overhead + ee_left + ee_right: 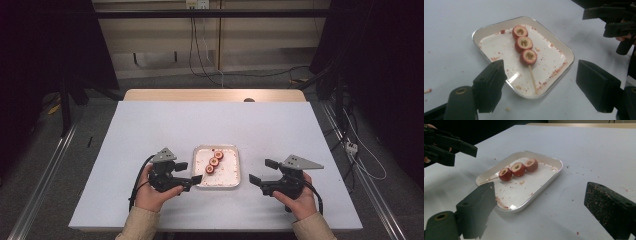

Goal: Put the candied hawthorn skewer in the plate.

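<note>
- Where the person's forearms come in at the bottom of the high view, the sleeves are cut off by the edge, and two hands hold two tools.
- The left hand-held gripper (pixel 190 172) sits just left of the tray (pixel 232 172), jaws spread and holding nothing, its nearer jaw tip at the tray's near left corner.
- The right hand-held gripper (pixel 261 171) sits right of the tray and apart from it, jaws likewise spread and empty.
- One skewer (pixel 525 51) lies inside the tray, carrying three red hollowed fruit pieces in a row; its thin stick is hard to make out in the high view.
- Crumbs fleck the bench (pixel 150 125) around the tray.
</note>
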Available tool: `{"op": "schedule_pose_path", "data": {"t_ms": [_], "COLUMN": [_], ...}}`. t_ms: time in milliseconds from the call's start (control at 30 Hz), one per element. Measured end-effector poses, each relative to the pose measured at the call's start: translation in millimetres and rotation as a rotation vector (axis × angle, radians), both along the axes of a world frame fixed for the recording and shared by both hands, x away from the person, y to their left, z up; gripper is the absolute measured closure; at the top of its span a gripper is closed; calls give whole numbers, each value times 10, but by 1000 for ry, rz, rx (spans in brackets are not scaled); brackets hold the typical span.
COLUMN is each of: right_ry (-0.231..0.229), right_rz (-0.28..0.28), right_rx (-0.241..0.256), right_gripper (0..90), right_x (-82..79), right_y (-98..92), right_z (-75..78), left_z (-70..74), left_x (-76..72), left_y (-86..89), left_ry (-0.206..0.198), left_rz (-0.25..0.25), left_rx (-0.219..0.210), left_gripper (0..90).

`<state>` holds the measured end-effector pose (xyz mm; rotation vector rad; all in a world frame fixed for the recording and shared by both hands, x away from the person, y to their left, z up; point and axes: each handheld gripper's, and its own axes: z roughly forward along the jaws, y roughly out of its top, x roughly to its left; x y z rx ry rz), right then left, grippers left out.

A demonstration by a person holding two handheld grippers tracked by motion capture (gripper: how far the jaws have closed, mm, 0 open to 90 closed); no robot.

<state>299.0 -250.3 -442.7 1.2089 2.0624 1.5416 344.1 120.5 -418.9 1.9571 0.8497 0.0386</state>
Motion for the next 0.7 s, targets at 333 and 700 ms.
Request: {"op": "schedule_pose_path", "data": {"t_ms": [333,700], "right_ry": [-2,-8], "right_rz": [-11,-36], "right_rx": [-13,-17], "right_gripper": [101,103], "right_x": [-52,-104], "right_y": [-90,-236], "right_z": [-10,-19], "left_z": [-12,-40], "left_x": [-18,-28], "left_y": [115,304], "left_ry": [-10,-26], "left_rz": [-3,25], "left_rx": [-2,-7], "left_gripper": [217,205]}}
